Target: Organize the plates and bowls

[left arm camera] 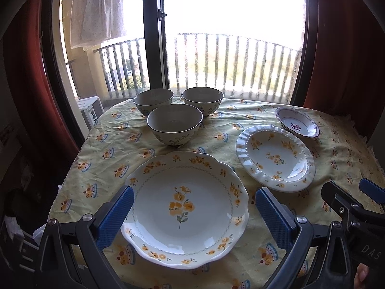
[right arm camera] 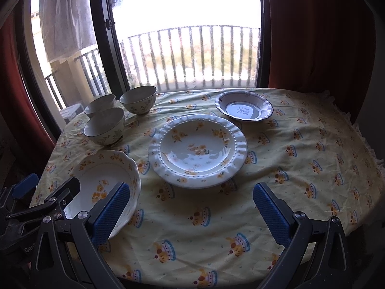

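Crowding bowls (left arm camera: pixel 175 124) behind plates (left arm camera: pixel 185 207).

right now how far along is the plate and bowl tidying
Nothing looks stacked. The three cream floral bowls stand separately at the back, and the large scalloped yellow-flower plate, ruffled beaded-rim plate and small blue-rimmed dish lie apart. Both the left hand-held gripper and right hand-held gripper are open, holding nothing. All stacking remains.

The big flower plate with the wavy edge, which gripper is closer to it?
Left. The left gripper hangs open right over the big flower plate, a finger on each side. The right gripper is off to the plate's right, over bare tablecloth.
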The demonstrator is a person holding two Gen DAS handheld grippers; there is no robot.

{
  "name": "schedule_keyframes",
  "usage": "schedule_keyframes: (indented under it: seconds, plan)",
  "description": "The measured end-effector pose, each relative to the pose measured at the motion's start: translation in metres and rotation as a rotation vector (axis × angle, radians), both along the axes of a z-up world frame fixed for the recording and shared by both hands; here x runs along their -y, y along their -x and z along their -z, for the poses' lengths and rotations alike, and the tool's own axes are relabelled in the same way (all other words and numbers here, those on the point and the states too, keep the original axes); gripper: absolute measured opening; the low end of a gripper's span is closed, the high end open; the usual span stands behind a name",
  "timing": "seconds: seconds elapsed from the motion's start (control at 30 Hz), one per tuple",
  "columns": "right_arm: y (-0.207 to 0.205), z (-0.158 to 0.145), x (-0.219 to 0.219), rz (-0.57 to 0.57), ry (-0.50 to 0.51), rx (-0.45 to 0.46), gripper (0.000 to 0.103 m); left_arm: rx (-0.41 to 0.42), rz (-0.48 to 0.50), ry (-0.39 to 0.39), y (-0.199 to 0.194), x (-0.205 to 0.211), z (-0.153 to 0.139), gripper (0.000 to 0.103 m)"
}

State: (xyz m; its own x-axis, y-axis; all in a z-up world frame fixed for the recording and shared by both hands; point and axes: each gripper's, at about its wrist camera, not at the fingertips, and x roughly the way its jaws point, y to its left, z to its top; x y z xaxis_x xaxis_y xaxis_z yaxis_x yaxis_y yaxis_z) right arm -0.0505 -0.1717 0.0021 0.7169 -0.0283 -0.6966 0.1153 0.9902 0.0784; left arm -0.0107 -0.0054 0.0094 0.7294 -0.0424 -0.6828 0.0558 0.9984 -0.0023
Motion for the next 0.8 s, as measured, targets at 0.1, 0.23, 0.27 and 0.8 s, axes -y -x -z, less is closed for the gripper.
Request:
schedule_keyframes:
  seconds: [0.1,0.23,0.27,0.8]
  plan:
    - [0.0005,-0.0004,0.0002,0.002,0.004,0.003,0.103,0.002,0.001,-0.002,0.0004,0.0001,-0.0003,0.101]
    - [0.0019,-0.0009,0.0004,0.002,0.005,0.009,0.103,0.011,0.001,-0.002,0.0023,-0.0008,-0.001,0.101]
    - [0.0019,-0.0009,0.0005,0.001,0.005,0.009,0.103,0.014,0.001,0.0,0.0028,-0.001,-0.0013,0.101]
    - [0.006,-0.0024,0.0017,0.001,0.0,0.014,0.103,0.016,-0.002,0.0,0.0066,0.0001,-0.0019,0.101]
